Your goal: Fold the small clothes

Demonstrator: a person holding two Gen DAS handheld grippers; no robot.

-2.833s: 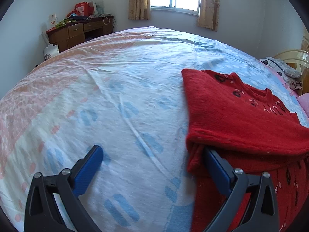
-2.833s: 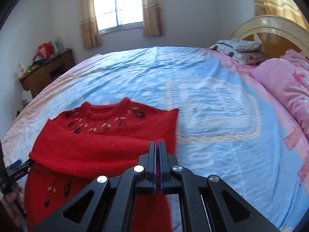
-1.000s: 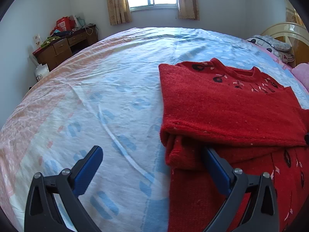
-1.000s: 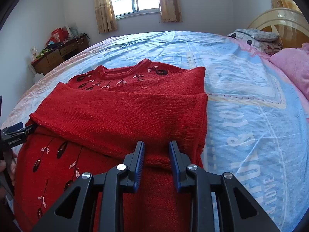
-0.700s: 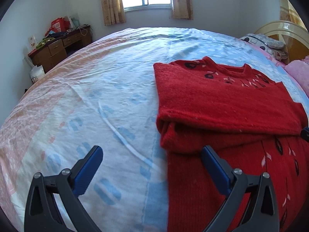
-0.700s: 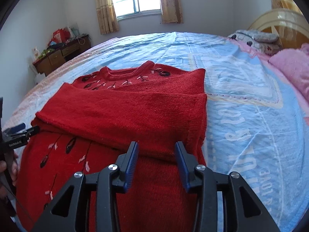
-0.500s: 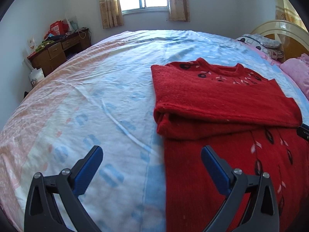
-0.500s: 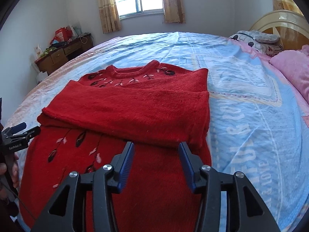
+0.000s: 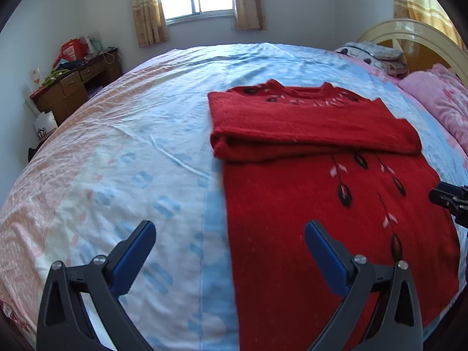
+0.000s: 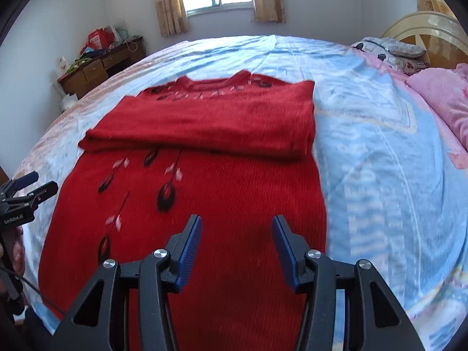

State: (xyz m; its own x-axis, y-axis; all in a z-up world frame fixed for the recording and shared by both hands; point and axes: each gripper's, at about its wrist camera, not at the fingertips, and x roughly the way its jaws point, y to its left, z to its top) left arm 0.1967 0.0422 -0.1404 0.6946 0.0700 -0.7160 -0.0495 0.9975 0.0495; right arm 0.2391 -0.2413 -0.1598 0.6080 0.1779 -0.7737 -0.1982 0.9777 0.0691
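A red knitted sweater (image 9: 321, 193) with dark leaf patterns lies flat on the bed, collar at the far end. Its sleeves (image 9: 307, 128) are folded across the chest in a thick band (image 10: 204, 125). My left gripper (image 9: 228, 228) is wide open above the sweater's left side edge, one finger over the sheet and one over the knit. My right gripper (image 10: 237, 222) is open over the lower right part of the sweater (image 10: 219, 181), with nothing pressed between its pads. Each gripper shows at the edge of the other view: the right gripper (image 9: 450, 199) and the left gripper (image 10: 26, 190).
The sweater rests on a bed with a light blue and pink patterned sheet (image 9: 131, 161). Pink pillows (image 10: 438, 93) and a cream headboard (image 10: 424, 26) are at the right. A wooden desk (image 9: 73, 84) with clutter stands by the far left wall. A hand (image 10: 17, 251) holds the left gripper.
Both grippers have drawn back from the folded sleeve band toward the sweater's lower part. The right jaws, shut earlier, have let go of the sleeve and stand open.
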